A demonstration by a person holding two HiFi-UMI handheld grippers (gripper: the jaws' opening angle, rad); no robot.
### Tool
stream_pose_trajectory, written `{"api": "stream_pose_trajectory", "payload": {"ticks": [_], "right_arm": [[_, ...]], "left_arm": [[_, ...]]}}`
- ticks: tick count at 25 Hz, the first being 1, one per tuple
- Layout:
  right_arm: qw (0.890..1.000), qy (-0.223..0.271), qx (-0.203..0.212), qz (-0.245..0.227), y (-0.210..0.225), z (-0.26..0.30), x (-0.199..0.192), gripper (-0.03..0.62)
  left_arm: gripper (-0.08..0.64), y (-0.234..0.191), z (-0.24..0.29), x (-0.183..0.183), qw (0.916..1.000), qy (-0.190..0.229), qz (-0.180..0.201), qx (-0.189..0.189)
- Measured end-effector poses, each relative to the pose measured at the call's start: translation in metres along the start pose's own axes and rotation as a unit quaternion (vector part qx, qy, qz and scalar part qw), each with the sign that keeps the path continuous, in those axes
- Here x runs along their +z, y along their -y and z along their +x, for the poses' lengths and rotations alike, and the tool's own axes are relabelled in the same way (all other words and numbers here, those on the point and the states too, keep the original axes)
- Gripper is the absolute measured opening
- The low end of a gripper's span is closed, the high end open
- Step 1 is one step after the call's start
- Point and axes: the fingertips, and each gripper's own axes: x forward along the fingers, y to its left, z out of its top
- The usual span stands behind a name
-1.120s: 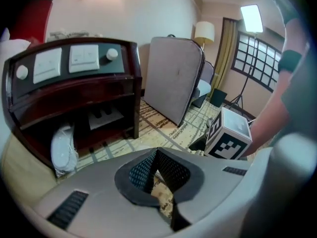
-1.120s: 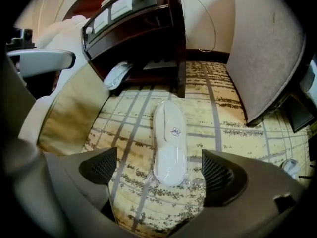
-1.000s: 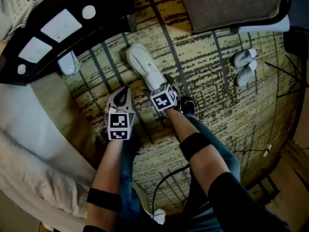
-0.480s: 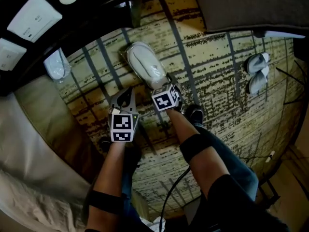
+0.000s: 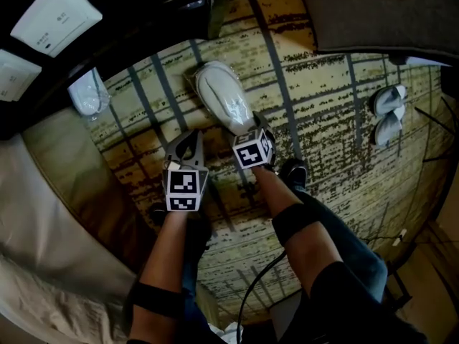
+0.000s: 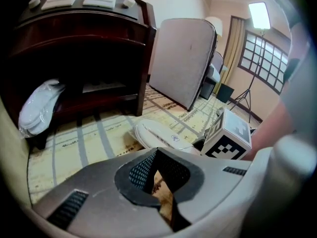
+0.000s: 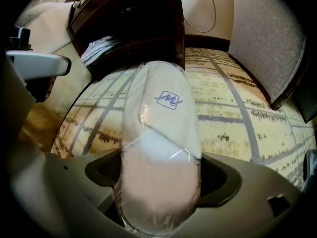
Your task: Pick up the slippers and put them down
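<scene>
Right gripper (image 5: 247,125) fingers are just closing onto the heel of the white slipper (image 5: 221,97) lying on the carpet (image 5: 326,120), while the left gripper (image 5: 188,137) is hovering just beside, fingers together, empty.

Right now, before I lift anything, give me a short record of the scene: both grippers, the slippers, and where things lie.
Right gripper: jaws have just been closing; pads meet the heel end of the wrapped slipper
Left gripper: shut, empty, over the carpet beside the right one
Wrapped slipper: flat on the patterned carpet, toe toward the dark cabinet
Other slippers: a wrapped pack at the cabinet's base; a loose pair far right
Stage: slipper not yet lifted
</scene>
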Motion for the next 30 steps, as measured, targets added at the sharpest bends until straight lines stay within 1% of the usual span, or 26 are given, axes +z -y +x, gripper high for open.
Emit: {"api": "stream_pose_trajectory", "payload": {"ticks": [3,6,11,16,21,25,30], "right_arm": [[1.0,0.009,0.001,-0.009,-0.002,-0.008,0.008,0.471],[1.0,0.022,0.01,-0.005,-0.008,-0.017,0.015,0.471],[0.999,0.048,0.009,-0.006,-0.018,-0.038,0.035,0.471],[0.997,0.068,0.022,-0.027,-0.036,-0.053,0.059,0.471],[0.994,0.095,0.033,-0.031,-0.052,-0.061,0.104,0.471],[0.992,0.117,0.041,-0.037,-0.069,-0.067,0.15,0.471],[0.989,0.136,0.05,-0.025,-0.079,-0.056,0.205,0.472]], "left_arm": [[-0.009,-0.003,-0.001,-0.001,1.0,0.001,-0.004,0.004],[-0.009,-0.007,-0.003,-0.002,0.9999,0.003,-0.008,0.011],[-0.009,-0.022,-0.007,0.002,0.9993,0.008,-0.02,0.03],[-0.009,-0.039,-0.014,0.011,0.9982,0.02,-0.031,0.047],[-0.009,-0.058,-0.024,0.025,0.997,0.031,-0.034,0.062],[-0.009,-0.079,-0.034,0.034,0.9951,0.037,-0.04,0.082],[-0.009,-0.106,-0.037,0.046,0.9925,0.054,-0.041,0.102]]}}
